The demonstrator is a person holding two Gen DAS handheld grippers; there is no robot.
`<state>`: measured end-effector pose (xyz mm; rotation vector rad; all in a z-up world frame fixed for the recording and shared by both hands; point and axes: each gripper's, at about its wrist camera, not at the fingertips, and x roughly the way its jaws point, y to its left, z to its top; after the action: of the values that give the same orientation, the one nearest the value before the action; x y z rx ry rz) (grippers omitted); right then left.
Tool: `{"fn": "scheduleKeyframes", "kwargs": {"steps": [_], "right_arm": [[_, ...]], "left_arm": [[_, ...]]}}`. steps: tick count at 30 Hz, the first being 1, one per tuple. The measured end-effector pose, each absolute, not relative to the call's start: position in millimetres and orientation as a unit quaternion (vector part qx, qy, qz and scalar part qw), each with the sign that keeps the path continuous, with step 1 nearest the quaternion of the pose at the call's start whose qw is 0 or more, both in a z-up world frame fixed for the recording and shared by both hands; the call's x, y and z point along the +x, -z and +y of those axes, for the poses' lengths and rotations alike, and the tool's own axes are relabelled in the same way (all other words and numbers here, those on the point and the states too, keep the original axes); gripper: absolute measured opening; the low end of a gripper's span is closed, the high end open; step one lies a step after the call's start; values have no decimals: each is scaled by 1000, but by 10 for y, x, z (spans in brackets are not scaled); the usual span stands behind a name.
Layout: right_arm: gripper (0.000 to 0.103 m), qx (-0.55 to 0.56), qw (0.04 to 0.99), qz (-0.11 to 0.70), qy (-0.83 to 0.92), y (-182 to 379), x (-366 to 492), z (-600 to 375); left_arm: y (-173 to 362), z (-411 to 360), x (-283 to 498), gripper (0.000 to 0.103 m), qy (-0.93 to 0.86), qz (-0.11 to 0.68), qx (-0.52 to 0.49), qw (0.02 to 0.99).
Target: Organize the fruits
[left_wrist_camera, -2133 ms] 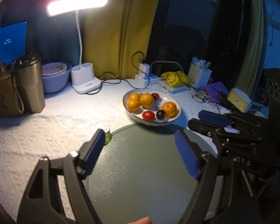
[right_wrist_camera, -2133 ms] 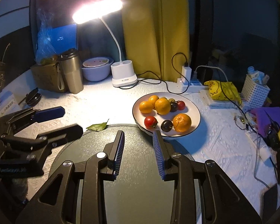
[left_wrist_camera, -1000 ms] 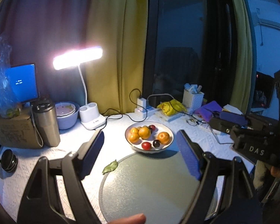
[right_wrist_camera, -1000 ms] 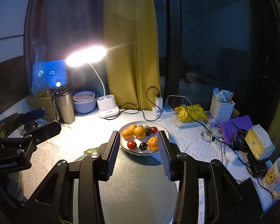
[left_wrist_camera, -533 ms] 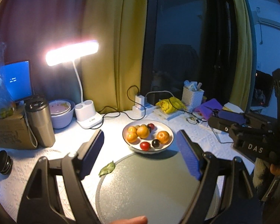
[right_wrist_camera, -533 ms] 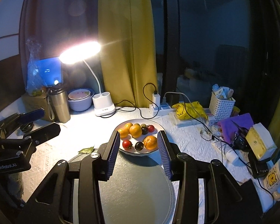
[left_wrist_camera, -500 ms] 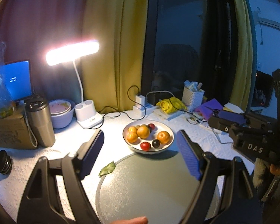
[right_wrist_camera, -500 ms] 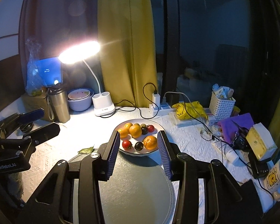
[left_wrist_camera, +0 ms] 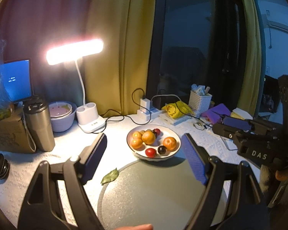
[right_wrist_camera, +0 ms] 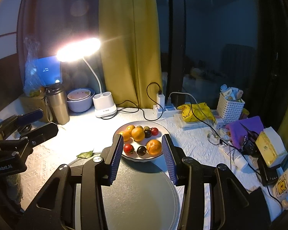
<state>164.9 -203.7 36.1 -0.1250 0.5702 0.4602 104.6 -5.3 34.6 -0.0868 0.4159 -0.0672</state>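
Left gripper (left_wrist_camera: 144, 159): fingers spread wide, nothing between them, held above the round mat (left_wrist_camera: 153, 195). Right gripper (right_wrist_camera: 143, 157): fingers parted, narrower gap, nothing held; in its own view the near rim of the plate (right_wrist_camera: 161, 128) shows between the pads. Each gripper appears in the other's view, off to the side and well apart.

Fruit all in the one white plate, which sits on the cloth just beyond the mat's far edge. Count from the right wrist view: four oranges, three clustered at the back left and one (right_wrist_camera: 153, 146) alone at front right; two red tomatoes, front left (right_wrist_camera: 128, 148) and back right (right_wrist_camera: 154, 131); two dark plums (right_wrist_camera: 141, 150); one small greenish fruit at the back, hard to make out.

One leaf (left_wrist_camera: 109, 178) lies on the cloth at the mat's left edge. Mat is bare, with open room between plate and grippers.

Surface: white textured tablecloth (right_wrist_camera: 51, 153). At the back, a lit lamp (left_wrist_camera: 74, 51), a steel flask (left_wrist_camera: 39, 122), a bowl (left_wrist_camera: 62, 117), a power strip (right_wrist_camera: 163, 107) with chargers. Right side crowded: white basket (right_wrist_camera: 230, 109), yellow bag, purple cloth, yellow box, one mug (right_wrist_camera: 286, 184) at the table's edge. Yellow curtain and dark window behind.
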Motion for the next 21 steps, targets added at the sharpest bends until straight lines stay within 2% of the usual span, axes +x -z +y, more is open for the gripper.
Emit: {"fn": "scheduleKeyframes", "kwargs": {"steps": [21], "right_arm": [[44,-61,929,290,-222,-231,1768,-1980]], "left_arm": [[-230,1,1157,81,33,217,-49,974]]}}
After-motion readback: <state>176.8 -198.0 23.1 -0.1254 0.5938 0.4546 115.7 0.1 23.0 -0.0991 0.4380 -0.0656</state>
